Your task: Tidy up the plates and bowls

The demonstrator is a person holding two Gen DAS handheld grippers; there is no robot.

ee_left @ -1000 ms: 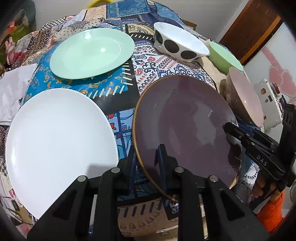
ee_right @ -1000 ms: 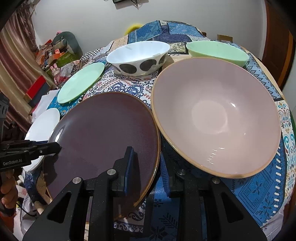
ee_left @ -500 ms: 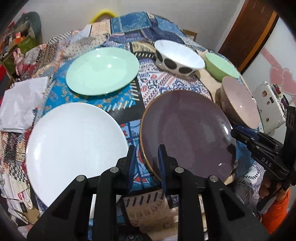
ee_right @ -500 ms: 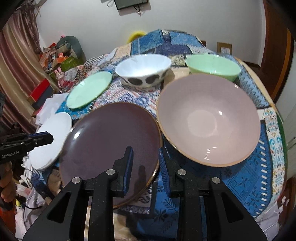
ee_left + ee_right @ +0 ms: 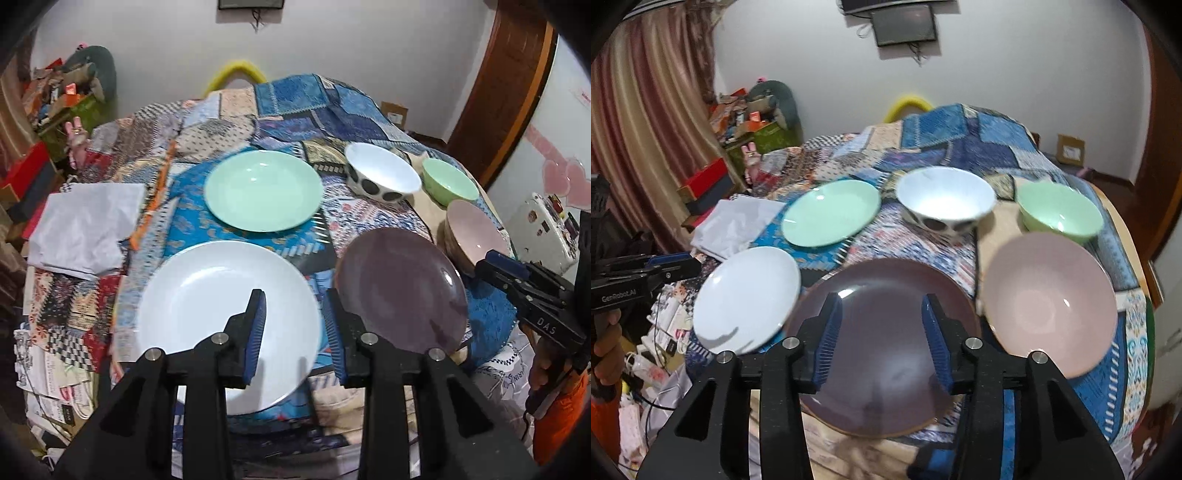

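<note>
The left tongs (image 5: 293, 325) hang above the desk (image 5: 491, 314) with their jaws opening and nothing between the blue ribbed pads; the gap looks down on the right edge of the white plate (image 5: 207, 314) and the strip of cloth beside it. The right tongs (image 5: 882, 332) are opening too, empty, and are held over the dark purple plate (image 5: 886, 369), which lies flat on the patterned cloth (image 5: 960, 147) at the near edge of the desk.

The white plate lies just left of the purple plate. Behind them sits a mint green plate (image 5: 263, 190). To the right of it a white bowl (image 5: 382, 177) with black spots stands next to a small green bowl (image 5: 448, 184), and a large pink bowl (image 5: 1049, 306) sits just right of the purple plate, close to the desk's right edge.

Writing can be read on both tools. In the left wrist view the right tongs come in from the right side, and the black body shows the letters "DAS" (image 5: 546, 326). In the right wrist view the left tongs come in from the left with "GenRobot.AI" (image 5: 618, 293) printed in white, a person's hand (image 5: 607, 349) gripping the handle below it.

A crumpled white sheet (image 5: 85, 221) lies on the cloth at the left. A small dark screen (image 5: 903, 26) hangs on the wall behind the desk.
</note>
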